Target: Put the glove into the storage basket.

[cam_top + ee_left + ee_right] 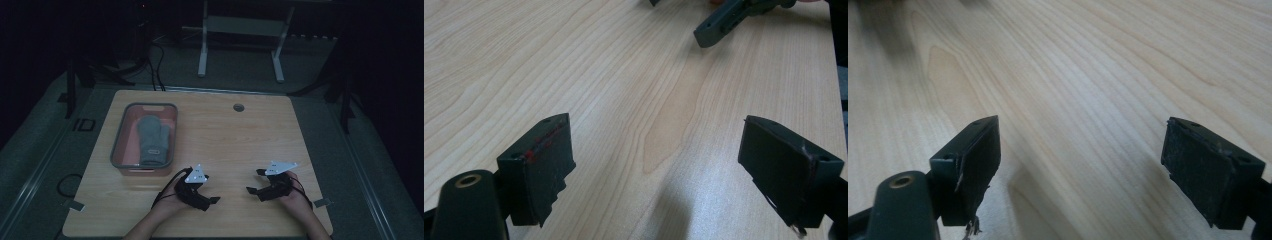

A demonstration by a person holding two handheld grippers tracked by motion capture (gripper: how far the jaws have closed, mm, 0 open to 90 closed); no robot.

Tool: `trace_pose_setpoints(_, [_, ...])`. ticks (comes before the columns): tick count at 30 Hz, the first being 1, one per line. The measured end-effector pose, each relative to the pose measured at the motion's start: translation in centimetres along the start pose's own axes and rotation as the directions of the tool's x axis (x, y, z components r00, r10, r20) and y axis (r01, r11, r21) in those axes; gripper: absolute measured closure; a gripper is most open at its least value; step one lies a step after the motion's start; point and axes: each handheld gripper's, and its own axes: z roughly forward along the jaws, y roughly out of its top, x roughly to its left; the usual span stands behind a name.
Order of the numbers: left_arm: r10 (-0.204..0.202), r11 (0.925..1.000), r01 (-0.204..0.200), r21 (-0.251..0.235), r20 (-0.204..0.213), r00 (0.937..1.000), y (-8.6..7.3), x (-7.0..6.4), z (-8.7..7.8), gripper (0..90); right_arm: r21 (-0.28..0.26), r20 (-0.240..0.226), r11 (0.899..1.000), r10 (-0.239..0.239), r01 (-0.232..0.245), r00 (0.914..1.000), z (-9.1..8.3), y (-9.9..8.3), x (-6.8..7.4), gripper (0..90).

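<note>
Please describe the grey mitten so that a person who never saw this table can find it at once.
On the light wooden table, look at the far left for the grey-rimmed pink plastic bin. The grey knitted mitten lies flat inside it, thumb to the right; it is the sole soft thing, away from both black grippers.

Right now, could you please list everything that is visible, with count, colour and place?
glove: one, grey, lying inside the tray
tray: one, grey rim with pink inside, left part of the table
table: one, light wood, centre of the high view
hole: one, grey, far edge of the table
white frame: one, on the floor beyond the table
cables: black, on the floor beyond the table
left gripper: one, black, jaws open, near edge, empty
right gripper: one, black, jaws open, near edge, empty
hands: two, holding the grippers
</note>
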Motion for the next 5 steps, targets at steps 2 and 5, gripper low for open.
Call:
trace_pose_setpoints(2, [-0.003, 1.0, 0.003, -0.001, 0.001, 1.0, -0.05, 0.02, -0.02, 14.9, 0.003, -0.003, 1.0, 0.0, 0.0, 1.0, 0.02, 0.05, -0.03, 16.0])
trace_pose_setpoints(5, [-0.002, 1.0, 0.002, -0.003, 0.002, 1.0, -0.1, 0.02, -0.01, 14.9, 0.002, -0.003, 1.0, 0.0, 0.0, 1.0, 0.02, 0.06, -0.03, 16.0])
